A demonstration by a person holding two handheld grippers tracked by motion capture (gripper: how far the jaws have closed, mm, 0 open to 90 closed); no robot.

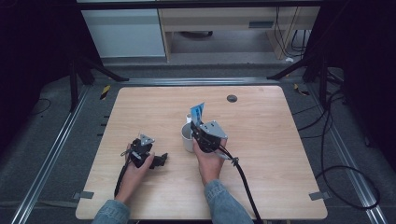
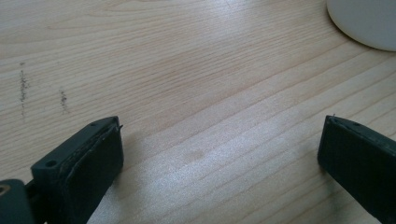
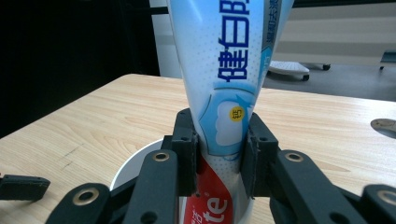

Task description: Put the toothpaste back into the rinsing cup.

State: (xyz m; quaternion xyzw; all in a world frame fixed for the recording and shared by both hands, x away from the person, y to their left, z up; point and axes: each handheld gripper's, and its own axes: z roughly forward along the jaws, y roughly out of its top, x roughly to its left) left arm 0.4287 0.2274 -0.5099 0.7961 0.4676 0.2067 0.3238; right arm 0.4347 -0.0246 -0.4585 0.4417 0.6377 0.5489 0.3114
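While right gripper (image 3: 219,154) clamps toothpaste tube (image 3: 224,70) mid-body above white cup (image 1: 188,138), left gripper (image 2: 219,158) idles agape on counter (image 1: 261,140); tube likely light, soft, slippery.

Toothpaste tube (image 3: 224,93) upright in cup (image 1: 187,135)

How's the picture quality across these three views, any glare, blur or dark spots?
High view: evenly lit table, surroundings nearly black, image soft. Left gripper view: a pale sheen on the wood between the open jaws, near pads slightly blurred. Right gripper view: toothpaste tube sharp, left background black, bright room behind the tube hazy.
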